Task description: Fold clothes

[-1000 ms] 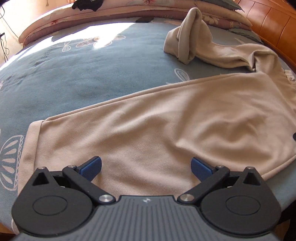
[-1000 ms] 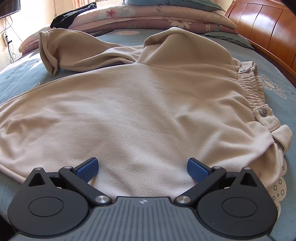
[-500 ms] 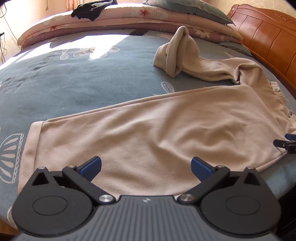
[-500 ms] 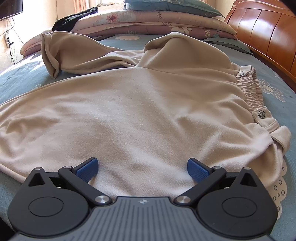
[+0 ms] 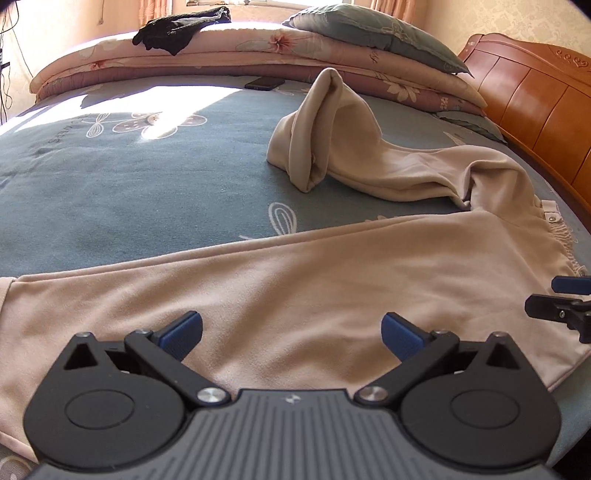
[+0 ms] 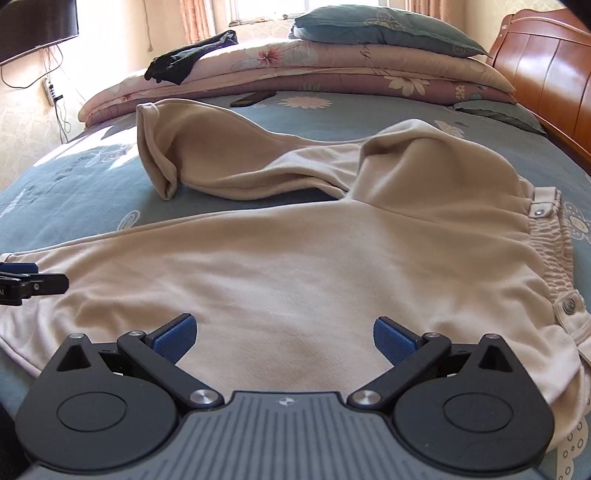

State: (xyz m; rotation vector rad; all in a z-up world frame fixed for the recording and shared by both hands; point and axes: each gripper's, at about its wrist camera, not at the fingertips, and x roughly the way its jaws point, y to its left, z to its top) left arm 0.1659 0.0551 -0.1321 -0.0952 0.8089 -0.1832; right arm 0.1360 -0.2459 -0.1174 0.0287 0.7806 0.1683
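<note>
Left wrist view has the blue bed sheet (image 5: pixel 110 192) under one pair of beige trousers (image 5: pixel 332 280) spread flat with the far leg bunched up, folded quilts (image 5: pixel 258 55), one pillow (image 5: pixel 369 33), one black garment (image 5: pixel 177 26), one phone (image 5: pixel 264 84), both the left gripper (image 5: pixel 291 332) and right gripper (image 6: pixel 282 334) spread wide over the trousers, gripping nothing.

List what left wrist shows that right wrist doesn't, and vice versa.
Left wrist only: the hem end of the near trouser leg at the left edge, and the right tool's tip entering from the right.

Right wrist only: a wall-mounted screen, cables and a power strip, the lower waistband button, and the left tool's tip at the left edge.

Both: beige trousers on the blue bed, the far leg crumpled, a phone, a black garment on folded quilts, a pillow, the headboard. Each view's own tool is open and empty.
</note>
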